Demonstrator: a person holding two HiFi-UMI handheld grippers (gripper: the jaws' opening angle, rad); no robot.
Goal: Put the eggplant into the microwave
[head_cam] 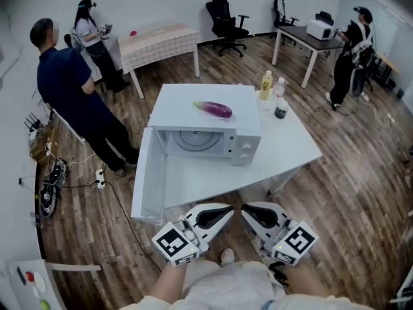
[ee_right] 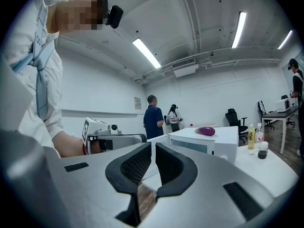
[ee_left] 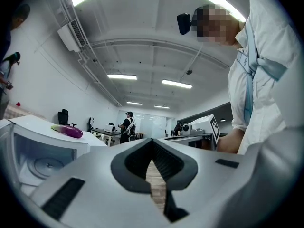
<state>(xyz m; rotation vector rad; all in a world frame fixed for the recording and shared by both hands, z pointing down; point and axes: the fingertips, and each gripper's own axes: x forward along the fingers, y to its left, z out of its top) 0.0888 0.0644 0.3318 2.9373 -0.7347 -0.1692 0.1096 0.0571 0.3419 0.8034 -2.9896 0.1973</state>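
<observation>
A purple eggplant (head_cam: 213, 109) lies on top of the white microwave (head_cam: 187, 99), which stands on a white table (head_cam: 290, 147). The microwave's door (head_cam: 147, 176) hangs open to the left, and the turntable inside shows bare. Both grippers are held low in front of the table's near edge, tips turned toward each other. My left gripper (head_cam: 231, 208) is shut and holds nothing. My right gripper (head_cam: 244, 206) is shut and also holds nothing. The left gripper view shows the eggplant (ee_left: 67, 131) at left, beyond the left gripper (ee_left: 152, 140). The right gripper view has the eggplant (ee_right: 205, 131) at right, past the right gripper (ee_right: 153, 144).
Two bottles (head_cam: 266, 86) and a dark jar (head_cam: 281, 112) stand on the table right of the microwave. A person in dark blue (head_cam: 71, 89) stands left of the table, with cables (head_cam: 51, 179) on the floor nearby. Other people, desks and office chairs (head_cam: 226, 18) line the far wall.
</observation>
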